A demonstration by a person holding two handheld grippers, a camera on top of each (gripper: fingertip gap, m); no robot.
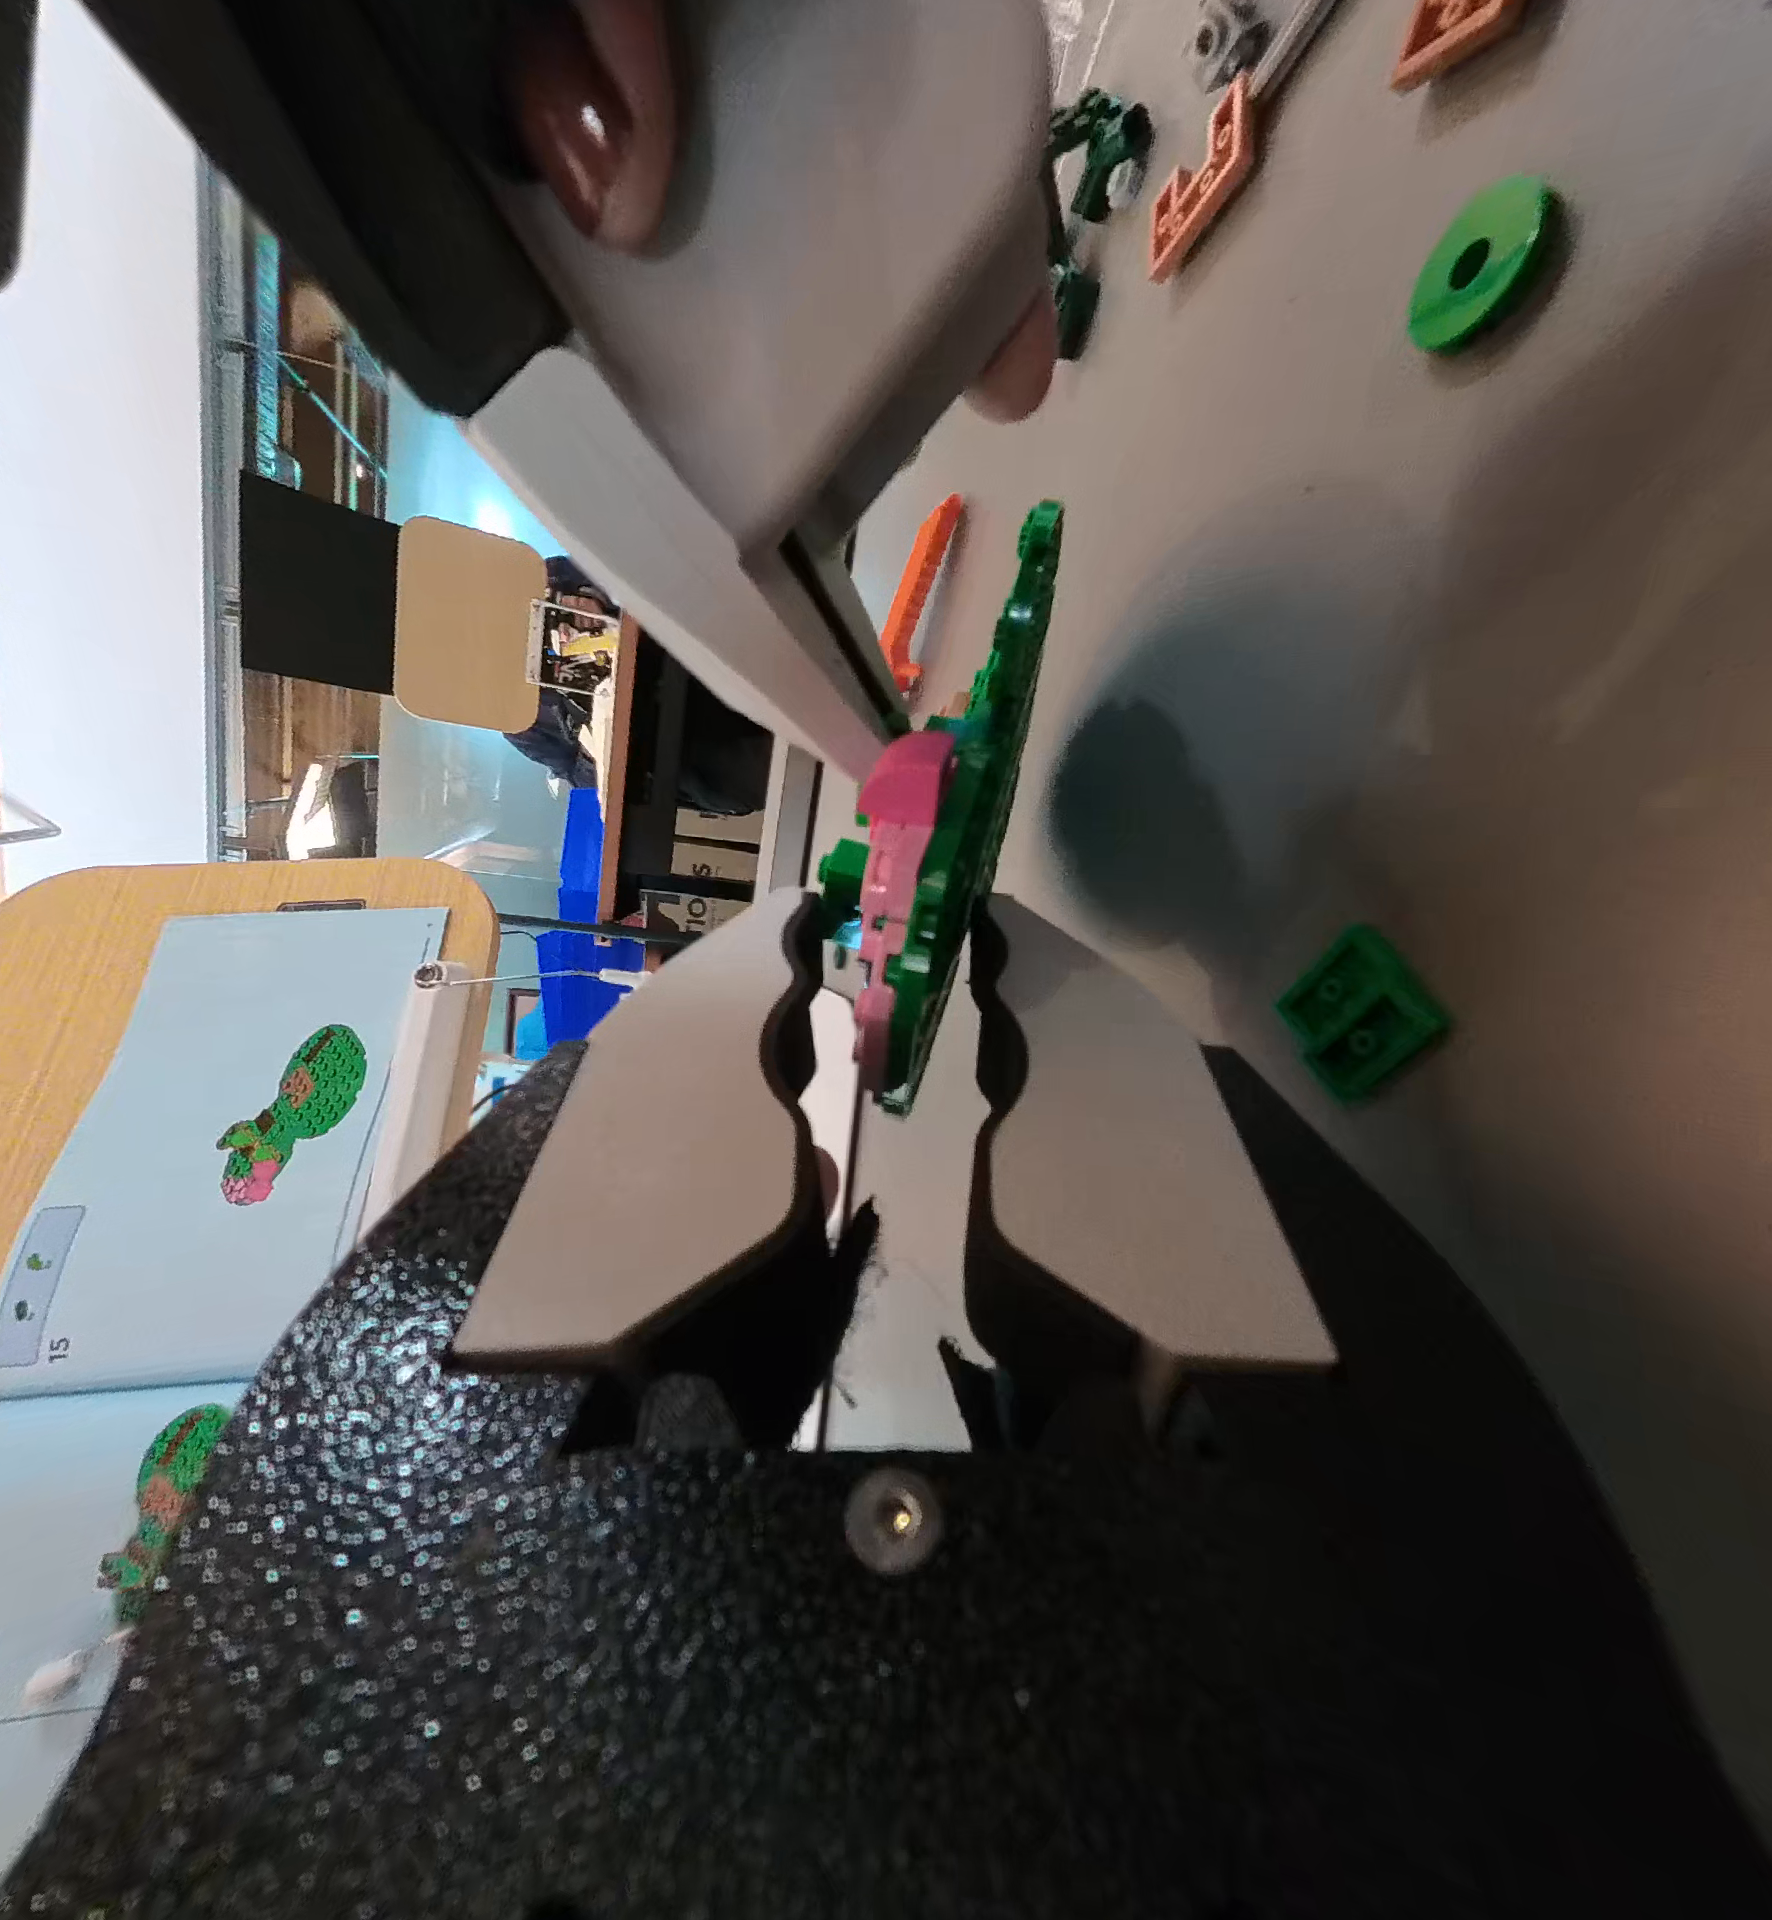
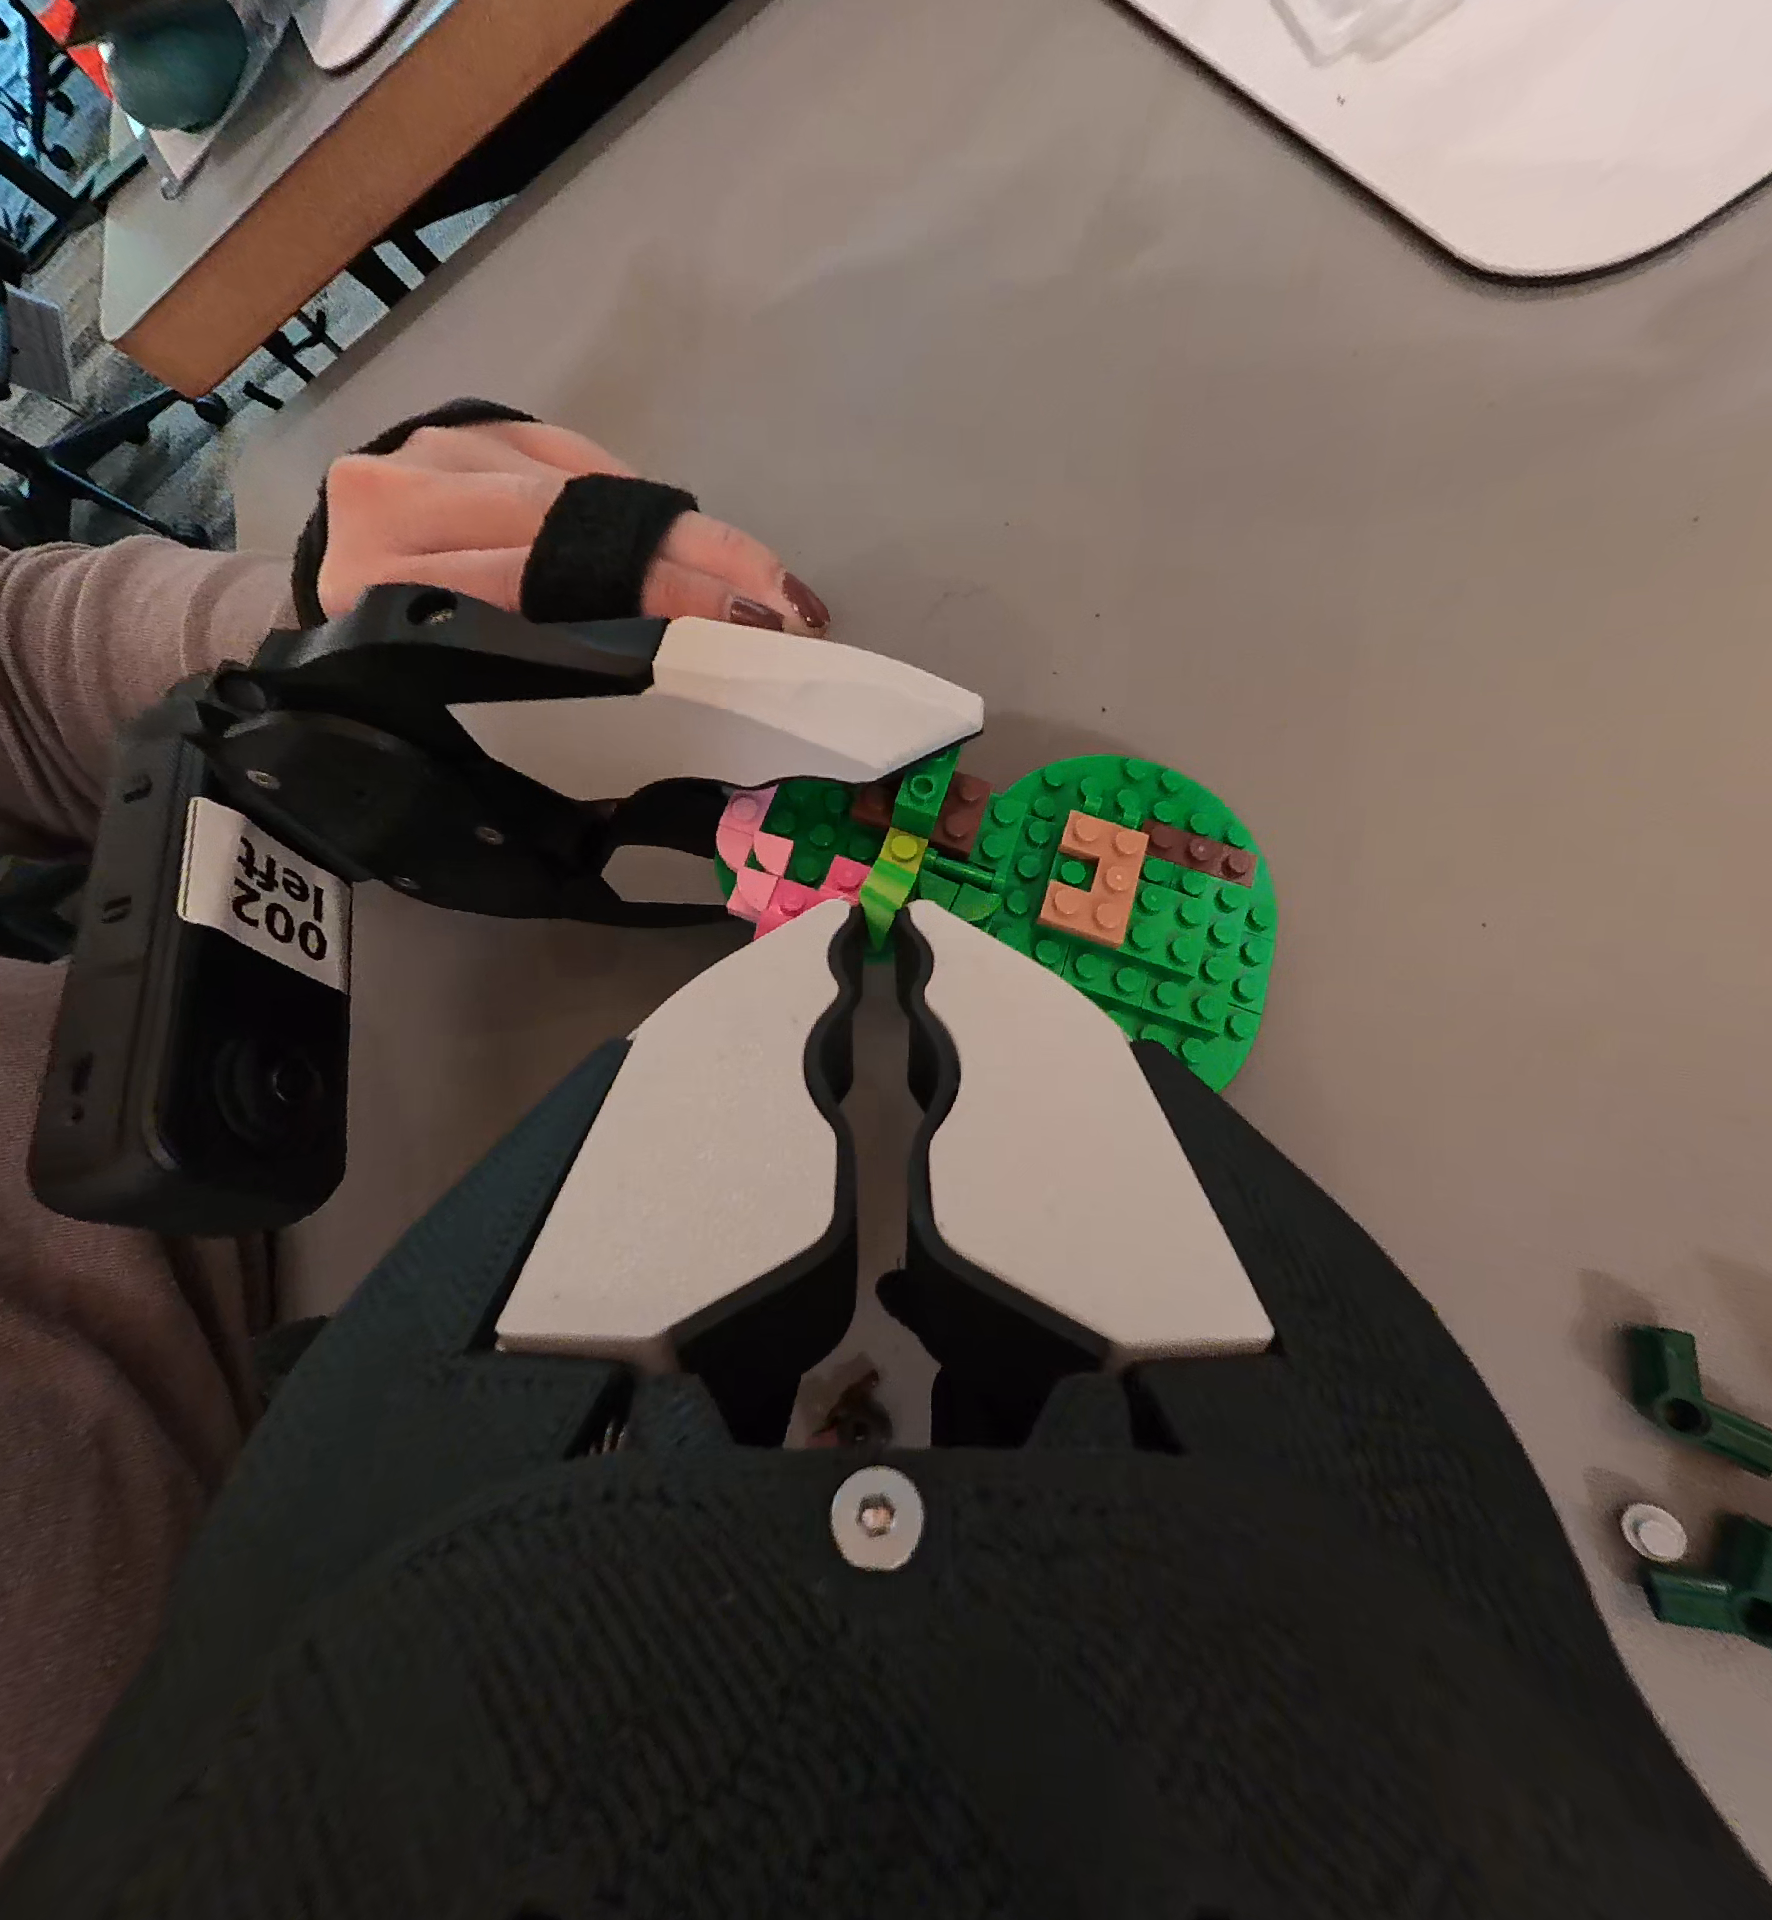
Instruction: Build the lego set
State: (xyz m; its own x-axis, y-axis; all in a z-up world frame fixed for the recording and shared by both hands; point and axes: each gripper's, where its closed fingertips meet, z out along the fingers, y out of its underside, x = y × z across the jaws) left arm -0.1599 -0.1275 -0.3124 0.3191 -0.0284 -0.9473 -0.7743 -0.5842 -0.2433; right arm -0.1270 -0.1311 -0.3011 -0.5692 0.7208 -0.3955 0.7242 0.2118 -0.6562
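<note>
Build (image 2: 1121, 914) is lying flat on the grey table (image 2: 1277, 468), partly done: green base w/ pink, brown, tan bricks on; loose pcs like the dark green connectors (image 2: 1708, 1403) are waiting well right of it. Its long axis is running pink end → round end. Left gripper (image 1: 892, 997) is clamping the pink end; right gripper (image 2: 877, 925), narrow, is nipping a lime/green strip (image 2: 887, 883) mid-build.
</note>
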